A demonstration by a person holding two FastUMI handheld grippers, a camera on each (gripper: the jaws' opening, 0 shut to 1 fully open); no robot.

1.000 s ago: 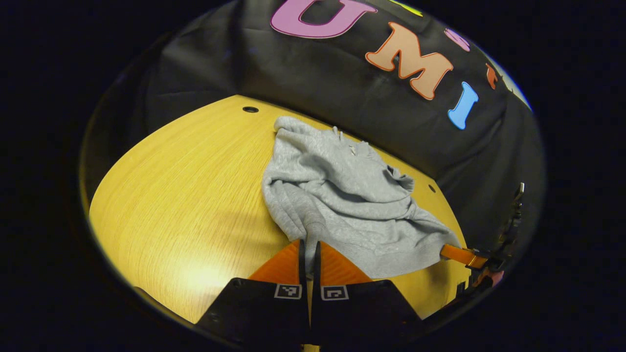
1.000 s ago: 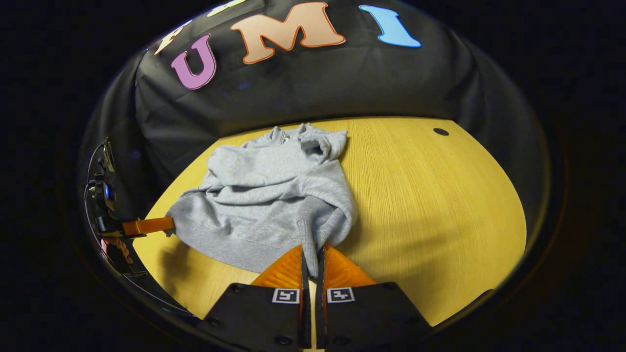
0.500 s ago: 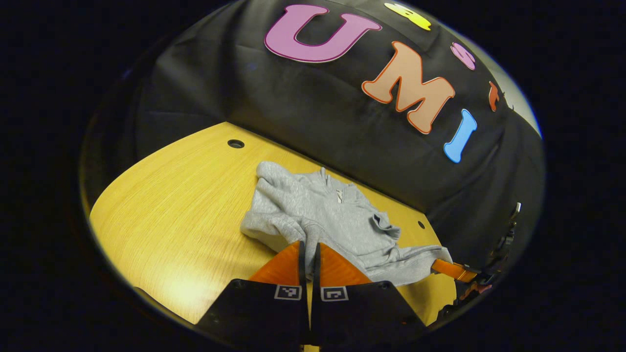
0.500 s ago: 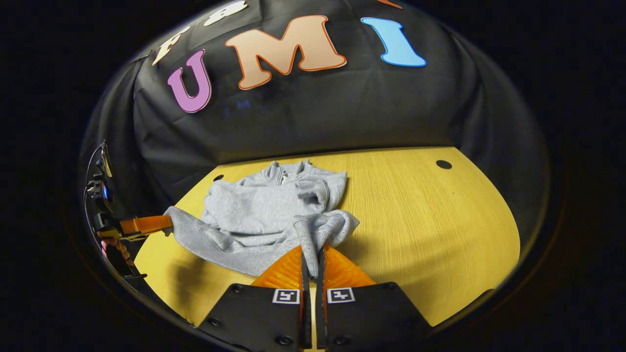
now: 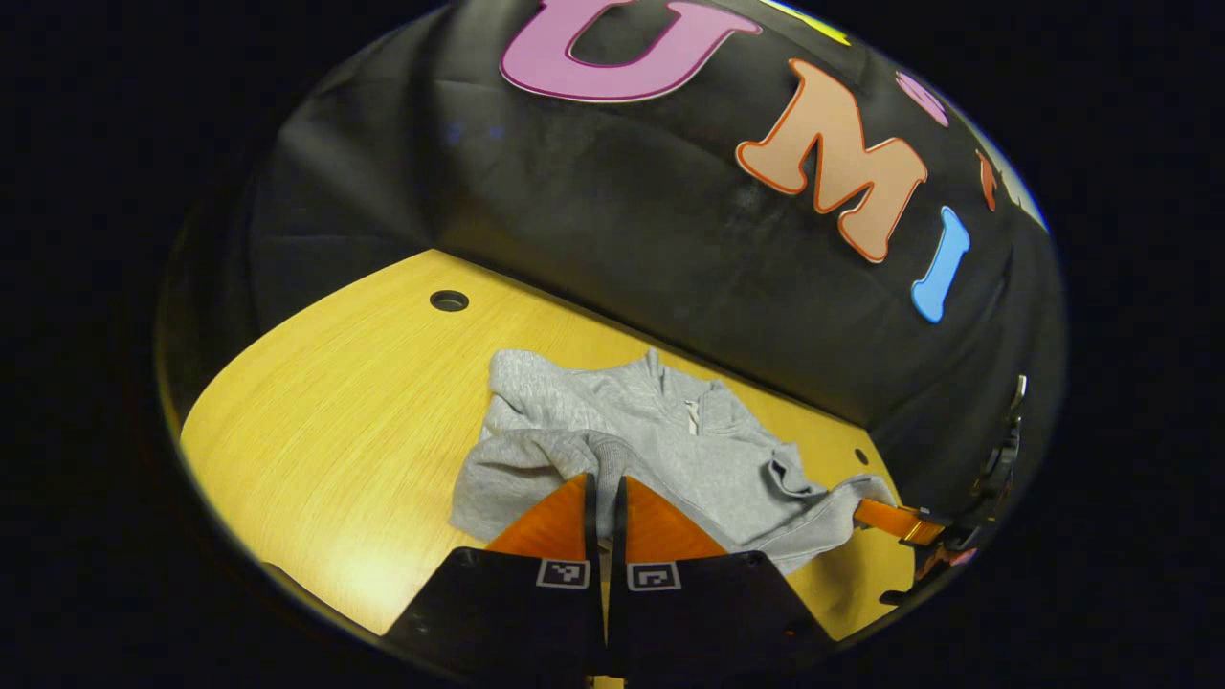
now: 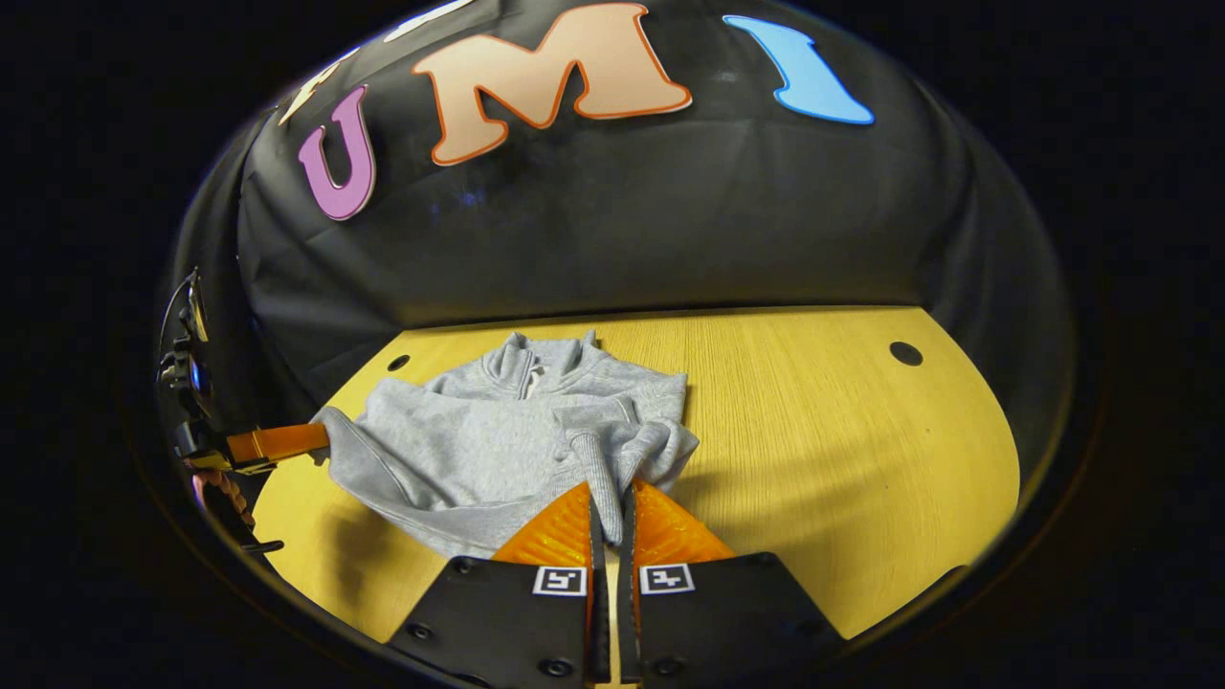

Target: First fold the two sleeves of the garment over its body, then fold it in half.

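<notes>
A: Item one, garment?
B: Grey, bunched, lying near the tabletop's far edge by the booth wall.
A: Your tools?
B: Your left tool pinches a fabric fold; your right tool clamps a ribbed cuff.

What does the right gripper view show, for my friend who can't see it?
The right claw is pinching the hem of a gray sweatshirt that lies rumpled on a yellow wooden table. The left claw holds the sweatshirt's other edge at the left side of the picture. Black cloth hangs behind the table.
</notes>
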